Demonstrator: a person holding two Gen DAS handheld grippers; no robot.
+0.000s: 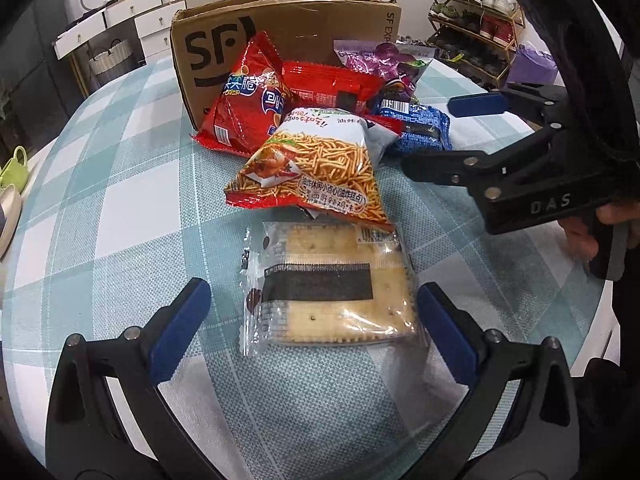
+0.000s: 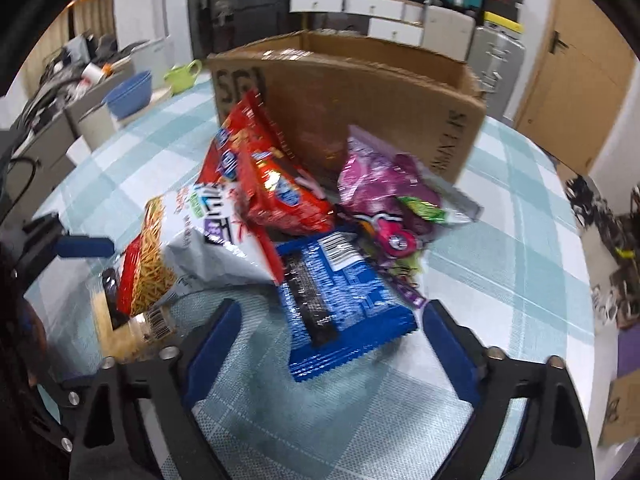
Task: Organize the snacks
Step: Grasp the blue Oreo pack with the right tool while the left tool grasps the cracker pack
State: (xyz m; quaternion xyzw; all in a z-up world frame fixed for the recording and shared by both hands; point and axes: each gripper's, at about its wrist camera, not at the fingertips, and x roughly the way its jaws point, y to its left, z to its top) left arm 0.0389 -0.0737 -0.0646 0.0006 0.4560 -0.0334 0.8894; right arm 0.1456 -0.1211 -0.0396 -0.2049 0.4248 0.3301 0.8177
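A clear pack of square crackers (image 1: 332,284) lies flat on the checked tablecloth between the wide-apart pads of my left gripper (image 1: 314,320), which is open and not pressing on it. A bag of fried noodle sticks (image 1: 316,168) overlaps the pack's far end. My right gripper (image 2: 332,344) is open around the near end of a blue biscuit pack (image 2: 340,300), and its pads stand just clear of the wrapper. Behind these, a red chips bag (image 2: 272,184) and a purple bag (image 2: 376,172) lean by the open cardboard box (image 2: 360,100).
A flat red pack (image 1: 332,88) lies against the box (image 1: 280,40). A green mug (image 2: 182,76) and a blue bowl (image 2: 130,92) stand beyond the table's far left edge. A shoe rack (image 1: 476,24) stands off the table. The round table's edge (image 2: 576,280) curves close on the right.
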